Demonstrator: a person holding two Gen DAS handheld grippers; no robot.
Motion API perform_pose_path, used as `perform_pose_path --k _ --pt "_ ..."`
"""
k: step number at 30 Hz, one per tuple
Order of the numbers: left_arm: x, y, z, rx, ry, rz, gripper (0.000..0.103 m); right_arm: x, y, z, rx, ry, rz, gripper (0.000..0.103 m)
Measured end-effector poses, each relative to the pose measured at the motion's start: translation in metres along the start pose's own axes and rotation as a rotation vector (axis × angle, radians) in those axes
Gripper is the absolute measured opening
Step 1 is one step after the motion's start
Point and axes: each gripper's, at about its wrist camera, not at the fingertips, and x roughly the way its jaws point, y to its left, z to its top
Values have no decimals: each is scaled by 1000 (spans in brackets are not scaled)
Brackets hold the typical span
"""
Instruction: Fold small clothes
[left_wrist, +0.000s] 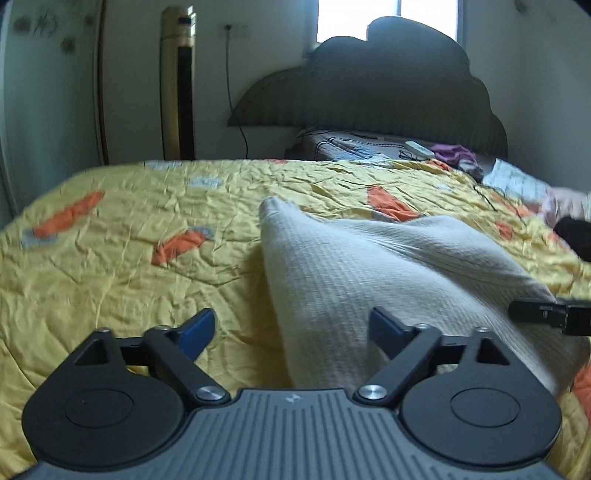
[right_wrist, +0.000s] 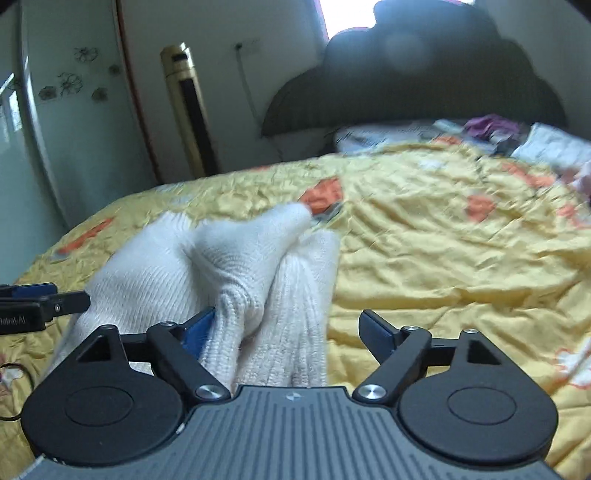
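A cream ribbed knit garment (left_wrist: 369, 280) lies bunched on the yellow quilt (left_wrist: 110, 258). In the left wrist view its near end sits between the wide-apart blue pads of my left gripper (left_wrist: 291, 328), and neither pad presses on it. My right gripper (left_wrist: 554, 314) pokes in at the right edge, beside the garment. In the right wrist view the garment (right_wrist: 229, 266) is humped into folds. My right gripper (right_wrist: 288, 332) stands open around its near end, with cloth resting against the left pad (right_wrist: 199, 332) and the other pad clear. My left gripper (right_wrist: 40, 302) shows at the left edge.
The quilt with orange patches covers the bed. A dark padded headboard (left_wrist: 369, 88) stands at the far end, with pillows, a remote (left_wrist: 417, 147) and a purple cloth (left_wrist: 452, 151) below it. A gold tower fan (left_wrist: 177, 85) stands by the wall. A thin black cable (left_wrist: 487, 195) lies far right.
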Motion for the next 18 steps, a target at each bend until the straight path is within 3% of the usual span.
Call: perform_pose_path --k 3,7,10,11,13,16,18 --pt "13 20 1 -94 52 -95 97 20 -17 2 88 62 95 86" --pt "44 44 -1 -308 178 -303 99 47 -39 1 235 133 242 87" --pt "74 50 -11 -454 282 -456 98 65 -45 0 279 167 336 84" --pt "78 48 -13 -464 267 -475 98 69 -44 1 277 164 346 79" --pt "76 36 -10 -404 244 -435 79 76 -42 2 308 170 364 75" --pt "59 17 -6 -246 147 -348 59 75 -31 1 299 154 346 69" --pt "47 10 -1 -168 91 -322 55 69 -24 2 290 134 336 64"
